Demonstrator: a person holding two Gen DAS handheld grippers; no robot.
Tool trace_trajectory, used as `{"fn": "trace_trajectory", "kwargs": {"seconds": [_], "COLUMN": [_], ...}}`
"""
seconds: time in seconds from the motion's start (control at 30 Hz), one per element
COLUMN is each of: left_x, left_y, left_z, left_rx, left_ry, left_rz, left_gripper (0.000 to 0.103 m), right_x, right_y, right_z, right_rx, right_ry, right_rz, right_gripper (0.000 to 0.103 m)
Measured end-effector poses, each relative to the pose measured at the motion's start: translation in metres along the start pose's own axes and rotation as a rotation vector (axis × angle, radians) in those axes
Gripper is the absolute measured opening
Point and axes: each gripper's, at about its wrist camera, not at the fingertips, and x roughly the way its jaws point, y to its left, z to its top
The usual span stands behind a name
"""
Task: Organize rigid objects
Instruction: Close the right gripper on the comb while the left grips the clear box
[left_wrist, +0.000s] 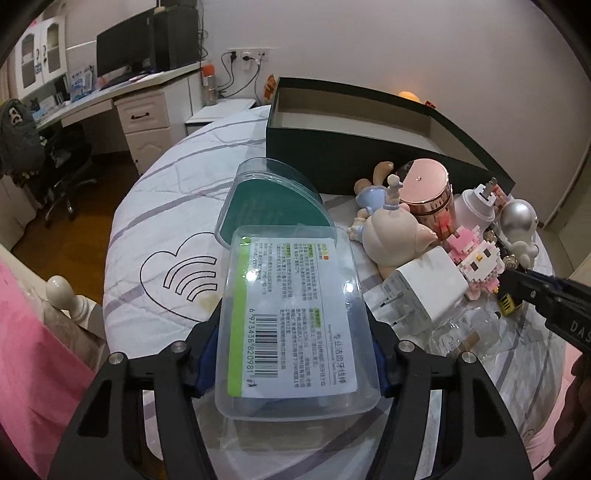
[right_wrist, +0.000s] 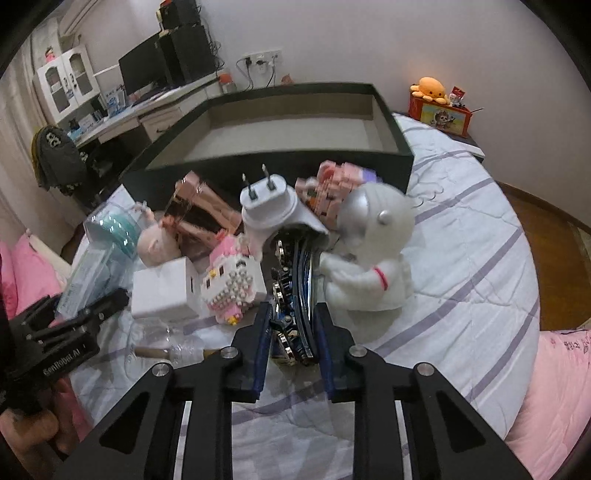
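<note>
My left gripper (left_wrist: 295, 354) is shut on a clear plastic box with a barcode label (left_wrist: 291, 314), held above the bed. A second clear box with a green base (left_wrist: 273, 199) lies beyond it. My right gripper (right_wrist: 293, 332) is shut on a dark blue and gold circuit-board-like object (right_wrist: 295, 280) standing on edge. Around it lie a pink block figure (right_wrist: 232, 280), a white charger cube (right_wrist: 162, 291), a white plug adapter (right_wrist: 269, 206) and a silver astronaut toy (right_wrist: 373, 251). A large open dark box (right_wrist: 280, 136) stands behind the pile.
A pig figurine (left_wrist: 395, 236), a rabbit figurine (left_wrist: 373, 192) and a rose-gold cylinder (left_wrist: 428, 192) lie near the open box (left_wrist: 332, 147). Clear glass bottles (left_wrist: 465, 328) lie by the charger. A desk with a monitor (left_wrist: 122, 55) stands at far left.
</note>
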Motion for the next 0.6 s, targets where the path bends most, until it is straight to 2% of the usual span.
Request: {"fn": "trace_trajectory", "kwargs": {"seconds": [0.1,0.23,0.37,0.6], "left_x": [0.001,0.001,0.0,-0.01], "left_y": [-0.002,-0.002,-0.004,-0.008], "left_z": [0.001,0.002,0.001,-0.008], "left_rx": [-0.005,-0.029,-0.045,-0.036], "left_ry": [0.003,0.002,-0.002,-0.007], "left_rz": [0.013,0.02,0.031,0.035], "left_gripper": [0.064,0.064,0.063,0.063], "right_x": [0.005,0.008,0.011,-0.001], "right_y": [0.003,-0.007,-0.011,-0.015], "right_z": [0.004,0.007,0.009,0.0], "right_rx": [-0.019,0.015,-0.009,-0.013], "right_ry": [0.024,0.025,0.03,-0.004], "right_rz": [-0.009,0.045,0.073,0.129], "right_gripper": [0.024,0.024,0.022,0.021]}}
